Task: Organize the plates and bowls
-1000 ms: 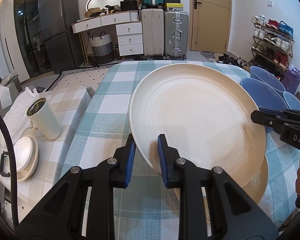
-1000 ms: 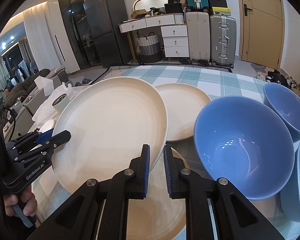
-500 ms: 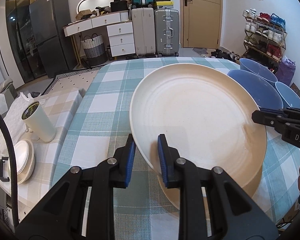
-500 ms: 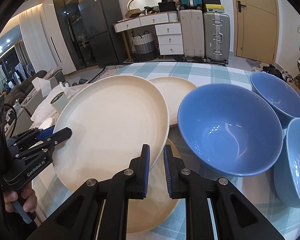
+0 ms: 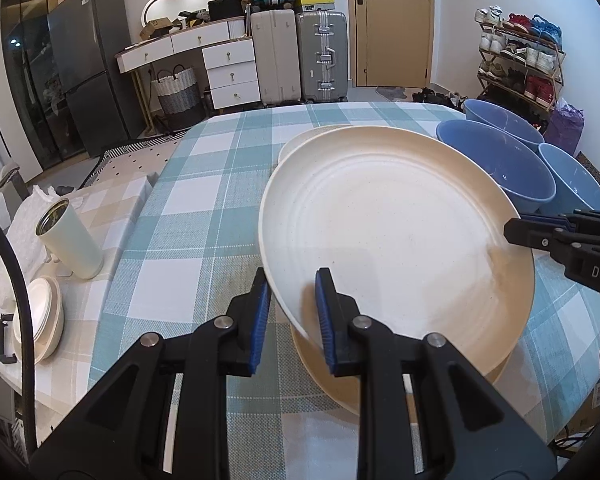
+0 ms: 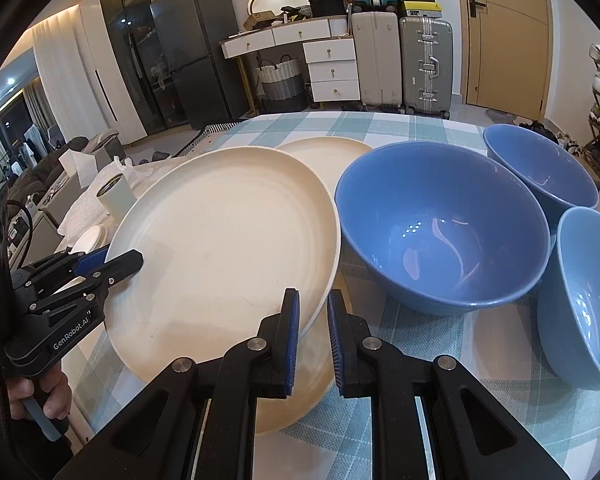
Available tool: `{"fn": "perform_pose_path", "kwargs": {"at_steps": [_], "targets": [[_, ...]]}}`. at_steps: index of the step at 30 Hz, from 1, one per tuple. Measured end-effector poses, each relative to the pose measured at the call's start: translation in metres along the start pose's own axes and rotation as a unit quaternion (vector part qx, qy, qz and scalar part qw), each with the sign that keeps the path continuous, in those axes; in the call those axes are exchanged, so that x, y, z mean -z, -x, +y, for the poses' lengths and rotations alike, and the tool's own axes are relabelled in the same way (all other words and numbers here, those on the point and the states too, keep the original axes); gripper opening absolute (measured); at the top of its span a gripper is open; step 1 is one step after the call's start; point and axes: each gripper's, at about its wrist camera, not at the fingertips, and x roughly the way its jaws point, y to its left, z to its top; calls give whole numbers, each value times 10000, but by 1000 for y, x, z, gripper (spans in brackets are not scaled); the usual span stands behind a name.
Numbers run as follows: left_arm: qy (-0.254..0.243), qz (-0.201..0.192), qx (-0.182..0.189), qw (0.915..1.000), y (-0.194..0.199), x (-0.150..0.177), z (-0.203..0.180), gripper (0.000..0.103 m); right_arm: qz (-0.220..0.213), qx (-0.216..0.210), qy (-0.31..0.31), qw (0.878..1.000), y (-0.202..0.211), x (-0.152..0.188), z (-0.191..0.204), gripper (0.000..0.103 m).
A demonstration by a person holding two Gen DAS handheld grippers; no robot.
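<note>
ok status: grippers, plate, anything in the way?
Left gripper and right gripper shut on opposite rims of cream plate. Held tilted above second plate. Blue bowls close on the right.

I see the table (image 5: 220,184) under a teal-and-white checked cloth; in the left wrist view a cream plate (image 5: 340,384) lies flat on it at about 5 o'clock, and a second cream plate (image 6: 332,160) lies beyond, toward 12 o'clock. Three blue bowls (image 6: 440,224) stand clustered at 2 to 3 o'clock. At 9 o'clock, I note a lower side surface (image 5: 112,200) carrying a pale cup (image 5: 70,240) and stacked white dishes (image 5: 40,320).
</note>
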Motion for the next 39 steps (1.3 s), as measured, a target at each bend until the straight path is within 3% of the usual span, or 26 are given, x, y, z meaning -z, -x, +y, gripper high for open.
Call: {"fn": "perform_pose_path", "kwargs": {"at_steps": [16, 39], "targets": [[-104, 201, -22, 9997, -12, 20, -6, 20, 238, 21, -71, 9997, -7, 29, -3, 15], [-455, 307, -132, 9984, -30, 32, -25, 21, 365, 266, -16, 9990, -17, 40, -2, 15]]}}
